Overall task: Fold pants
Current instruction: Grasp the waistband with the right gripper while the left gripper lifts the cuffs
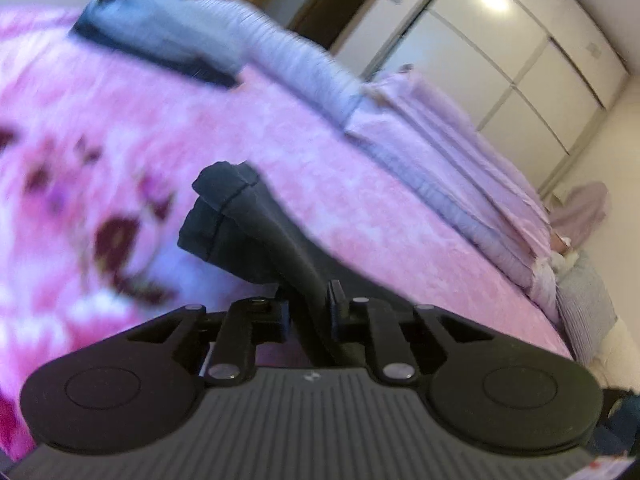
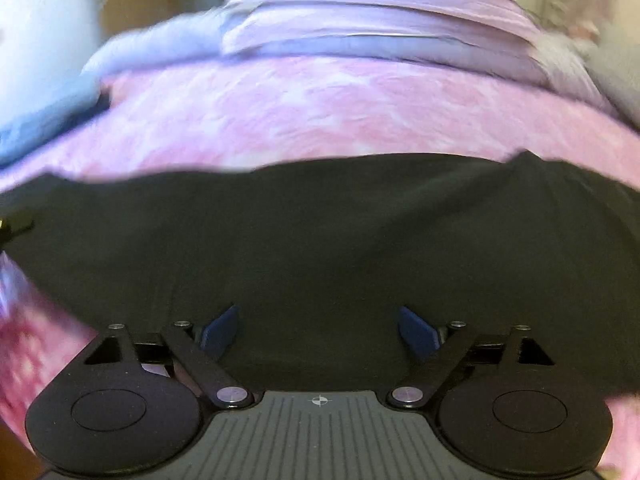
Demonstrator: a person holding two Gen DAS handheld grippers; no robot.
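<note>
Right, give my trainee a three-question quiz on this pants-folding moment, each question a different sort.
1. True or false: the left hand-held gripper is shut on the black pants.
2. The right hand-held gripper is: A) open B) shut on fabric.
3. Fill in: the pants lie on a ____ blanket.

Key: 1 true; 2 A; 3 pink.

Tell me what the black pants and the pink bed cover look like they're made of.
The pants look like a thin matte knit or jersey: no sheen, soft drape, stitched hem where the left gripper pinches them. The bed cover looks like plush fleece, fuzzy and mottled, though blur leaves that uncertain.
</note>
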